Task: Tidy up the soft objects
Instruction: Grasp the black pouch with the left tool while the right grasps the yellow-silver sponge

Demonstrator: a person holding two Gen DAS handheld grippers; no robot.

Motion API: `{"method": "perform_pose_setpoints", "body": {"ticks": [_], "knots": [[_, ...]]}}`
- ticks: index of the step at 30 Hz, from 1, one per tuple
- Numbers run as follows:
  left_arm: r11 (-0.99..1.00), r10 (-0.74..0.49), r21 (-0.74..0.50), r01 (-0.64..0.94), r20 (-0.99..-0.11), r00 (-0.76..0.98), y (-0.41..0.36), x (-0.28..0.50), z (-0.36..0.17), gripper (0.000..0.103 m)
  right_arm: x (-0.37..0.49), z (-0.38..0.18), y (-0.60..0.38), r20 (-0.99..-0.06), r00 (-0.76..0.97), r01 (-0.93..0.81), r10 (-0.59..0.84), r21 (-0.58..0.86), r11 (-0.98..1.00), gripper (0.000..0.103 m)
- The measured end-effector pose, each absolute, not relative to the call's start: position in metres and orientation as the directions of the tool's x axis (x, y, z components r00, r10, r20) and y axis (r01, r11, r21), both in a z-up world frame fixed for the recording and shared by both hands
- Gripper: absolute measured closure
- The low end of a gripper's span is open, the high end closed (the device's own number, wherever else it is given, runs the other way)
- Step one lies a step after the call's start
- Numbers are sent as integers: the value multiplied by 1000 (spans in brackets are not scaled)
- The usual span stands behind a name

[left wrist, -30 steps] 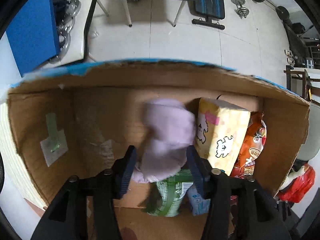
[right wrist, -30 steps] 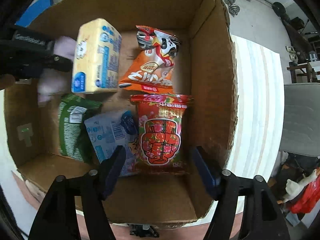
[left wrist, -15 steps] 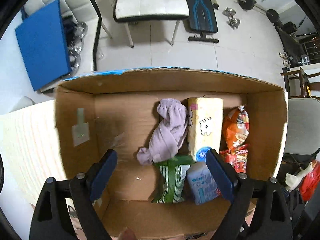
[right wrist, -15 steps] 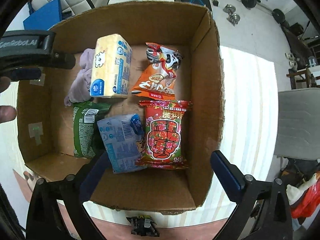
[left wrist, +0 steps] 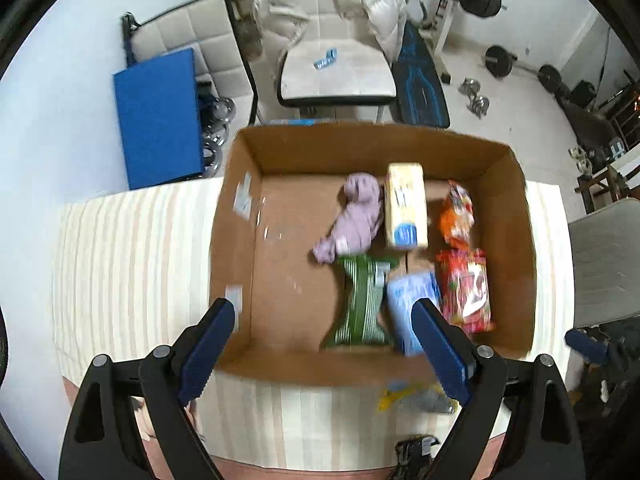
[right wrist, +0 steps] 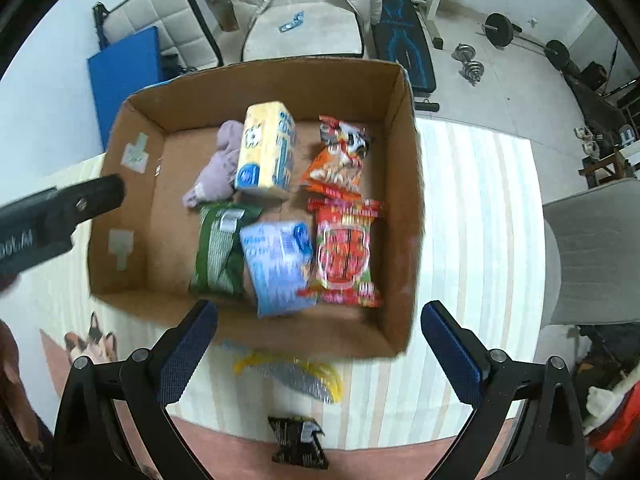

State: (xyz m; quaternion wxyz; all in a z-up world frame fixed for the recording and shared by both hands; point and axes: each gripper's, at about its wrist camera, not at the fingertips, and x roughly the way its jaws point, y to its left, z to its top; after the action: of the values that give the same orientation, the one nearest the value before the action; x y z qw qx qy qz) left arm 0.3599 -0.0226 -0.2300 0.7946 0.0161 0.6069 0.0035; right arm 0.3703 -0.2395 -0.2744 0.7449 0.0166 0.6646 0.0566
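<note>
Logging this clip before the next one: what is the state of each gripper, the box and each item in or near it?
left gripper: open, empty, above the box's near edge
right gripper: open, empty
cardboard box: open-topped, on the striped cloth
purple sock: crumpled, released in the box
yellow tissue pack: in the box, beside the sock
yellow-and-silver packet: outside the box, on the cloth
black packet: outside, at the table edge

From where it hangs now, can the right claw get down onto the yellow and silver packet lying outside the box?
Probably yes. The right claw is open and empty, and the yellow and silver packet lies flat on the striped cloth in front of the cardboard box, between its fingers in view, nothing covering it.
</note>
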Motion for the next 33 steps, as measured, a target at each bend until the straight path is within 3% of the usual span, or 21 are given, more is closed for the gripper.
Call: {"method": "perform_pose_setpoints", "body": {"ticks": [10, 17, 19, 21, 23, 26, 33], "knots": [[996, -39, -40, 74, -999, -14, -79, 212, -336, 12, 259, -324, -297, -994, 37, -75, 102, 99, 992, 0], [994, -52, -67, 89, -986, -160, -135, 171, -408, 13, 216, -350, -330, -995, -6, -51, 100, 100, 994, 0], [994, -24, -41, 99, -985, -170, -145, 169, -421, 17, 213, -348, -333, -996, -2, -73, 94, 94, 993, 0], [994, 13, -7, 105, -983, -186, -153, 168, -435, 32, 215, -346, -333, -995, 11, -108, 96, 94, 990, 0], [996, 9, -7, 86, -983, -182, -153, 169, -440, 32, 222, -345, -328, -995, 27, -179, 94, 88, 980, 0], [999, 9, 4, 38, -988, -155, -146, 167, -437, 50, 236, -346, -311, -995, 46, -293, 93, 76, 953, 0], [988, -2, 23, -151, -987, -163, -83, 150, -435, 51, 264, -366, -237, -995, 89, -630, 38, -26, 776, 2]]}}
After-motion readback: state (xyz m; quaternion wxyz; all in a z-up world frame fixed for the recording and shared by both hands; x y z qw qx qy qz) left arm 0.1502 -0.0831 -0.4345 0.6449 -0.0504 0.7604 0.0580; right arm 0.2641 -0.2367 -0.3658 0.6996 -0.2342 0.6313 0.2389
